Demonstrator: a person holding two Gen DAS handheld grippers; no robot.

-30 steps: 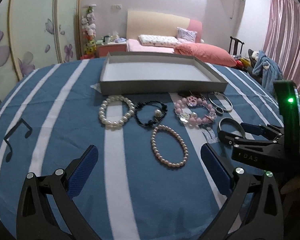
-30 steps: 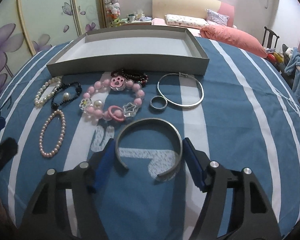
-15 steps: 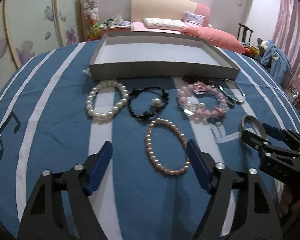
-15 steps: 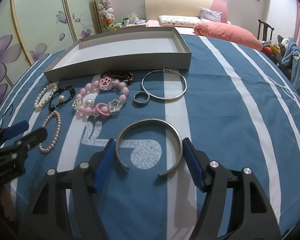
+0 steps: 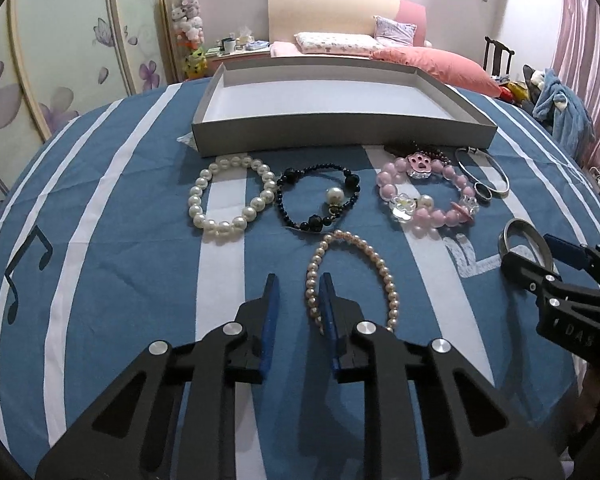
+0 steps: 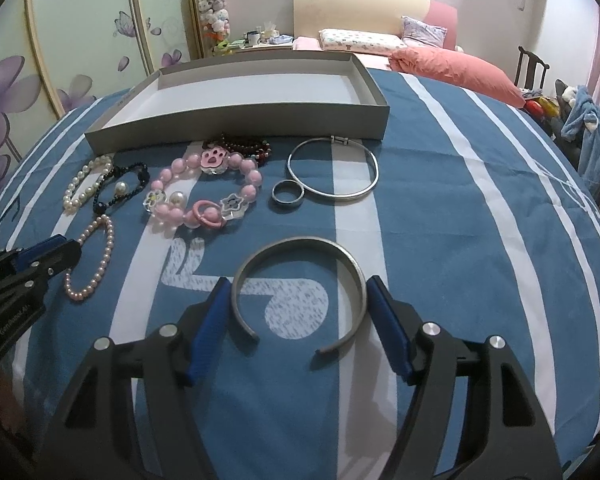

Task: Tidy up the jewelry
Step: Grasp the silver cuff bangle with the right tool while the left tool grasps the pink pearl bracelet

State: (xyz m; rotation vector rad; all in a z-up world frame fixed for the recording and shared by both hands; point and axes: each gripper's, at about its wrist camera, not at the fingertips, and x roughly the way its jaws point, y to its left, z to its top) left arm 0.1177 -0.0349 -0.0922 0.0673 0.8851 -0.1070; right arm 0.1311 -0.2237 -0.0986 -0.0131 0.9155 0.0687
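Note:
Jewelry lies on a blue striped cloth before an empty grey tray (image 5: 340, 132). My left gripper (image 5: 298, 300) has narrowed its jaws around the left side of a small pink pearl bracelet (image 5: 354, 276); a gap remains, and the beads lie against the right finger. My right gripper (image 6: 300, 312) is open, its pads on either side of an open silver cuff bangle (image 6: 300, 280), close to it. The cuff also shows in the left wrist view (image 5: 520, 236). Other pieces: a white pearl bracelet (image 5: 232, 196), a black bead bracelet (image 5: 320, 196), a pink charm bracelet (image 5: 428, 192).
A thin silver bangle (image 6: 334, 170), a small silver ring (image 6: 287, 196) and a dark red bead bracelet (image 6: 248, 146) lie near the tray (image 6: 240, 120). A bed with pink pillows stands behind, a chair with clothes at right.
My left gripper moved forward to the pink pearl bracelet and closed its jaws most of the way around its left side. The right gripper has stayed around the silver cuff.

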